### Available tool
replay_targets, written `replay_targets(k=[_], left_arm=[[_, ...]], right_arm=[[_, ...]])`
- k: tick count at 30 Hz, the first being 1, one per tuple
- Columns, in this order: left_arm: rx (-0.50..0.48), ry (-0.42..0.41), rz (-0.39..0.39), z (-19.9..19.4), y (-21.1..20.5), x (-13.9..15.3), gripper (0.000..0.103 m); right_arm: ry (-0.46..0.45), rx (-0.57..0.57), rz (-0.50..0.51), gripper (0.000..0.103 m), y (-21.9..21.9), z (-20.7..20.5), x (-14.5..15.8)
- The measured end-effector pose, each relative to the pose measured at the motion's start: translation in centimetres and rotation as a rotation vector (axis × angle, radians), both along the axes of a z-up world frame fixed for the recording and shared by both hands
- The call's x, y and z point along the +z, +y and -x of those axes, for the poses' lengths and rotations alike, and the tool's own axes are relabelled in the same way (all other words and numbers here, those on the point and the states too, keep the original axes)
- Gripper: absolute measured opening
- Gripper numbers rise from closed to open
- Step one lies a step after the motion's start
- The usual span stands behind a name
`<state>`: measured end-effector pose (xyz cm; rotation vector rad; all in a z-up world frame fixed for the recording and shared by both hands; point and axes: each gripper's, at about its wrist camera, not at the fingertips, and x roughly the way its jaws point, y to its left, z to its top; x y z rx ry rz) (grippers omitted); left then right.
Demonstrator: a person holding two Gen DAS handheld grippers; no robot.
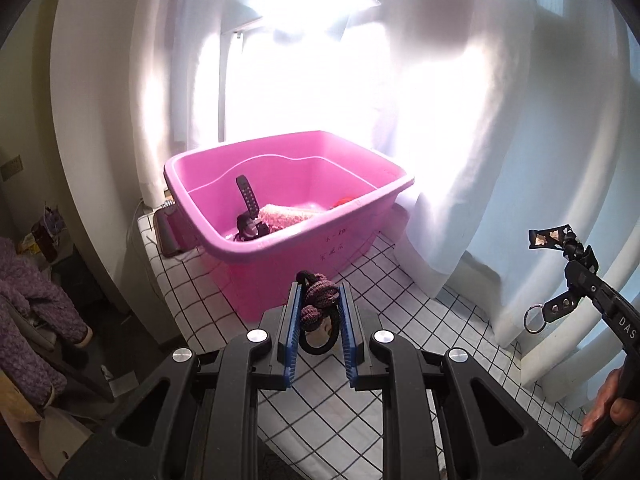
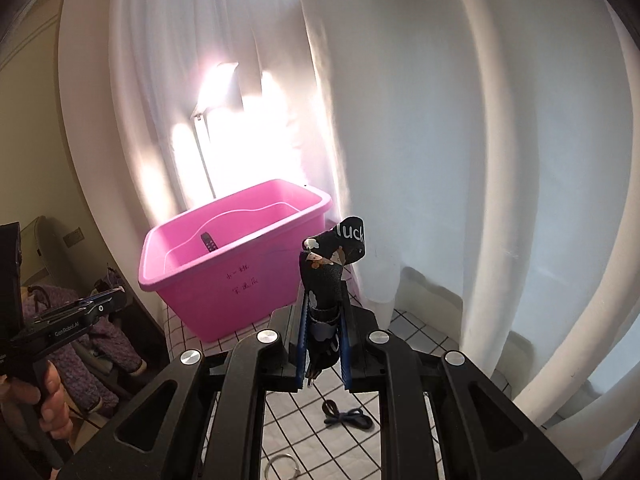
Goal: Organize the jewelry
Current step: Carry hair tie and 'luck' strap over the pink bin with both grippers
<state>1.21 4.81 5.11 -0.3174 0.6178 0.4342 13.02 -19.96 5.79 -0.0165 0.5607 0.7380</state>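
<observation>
1. Hair tie (image 1: 318, 300), knitted purple with a black elastic loop, is pinched between the blue pads of the left claw (image 1: 319, 322); the jaws are nearly shut on it and it is held above the checked surface (image 1: 404, 280), short of the pink tub (image 1: 288, 240).
2. Black printed strap (image 2: 326, 280) with a metal ring at its lower end is clamped in the right claw (image 2: 323, 340), whose jaws are almost fully closed on it; the strap's free end stands up above the pads and carries white lettering.
3. Both items are carried in front of the tub, which is judged to be where they are meant to go; a dark remote and some fabric are already seen inside it.
4. The hair tie is held mostly by soft knit, so it could be squeezed out and dropped onto the surface if the claw is jolted.
5. The loose strap end could be caught on the tub rim, and the strap pulled from the pads.
6. A dark cord (image 2: 347, 418) and a ring (image 2: 285, 465) lie on the surface below the right claw and could be overlooked.
7. The curtain (image 2: 440, 160) hangs just beside the tub and could be snagged by a wide swing.
</observation>
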Motion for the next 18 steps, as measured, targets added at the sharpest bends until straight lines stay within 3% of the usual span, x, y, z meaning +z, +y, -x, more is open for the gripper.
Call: replay_targets(k=[3,10,18], left_arm=[[-0.078,-0.023,-0.031,-1.7,4.2,0.9,0.018],[-0.22,-0.004,-0.046,-6.4,13.9,1.7,0.018],[-0.299,0.028,-0.023,-9.9,20.1,0.6,0.018]], right_arm=[[-0.033,-0.063,-0.02,0.013,3.8,0.0,1.4],[-0.01,-0.164,-0.067,0.013,13.0,-1.8,3.3],[0.019,-0.153,-0.009,0.013,22.1,-5.7,3.7]])
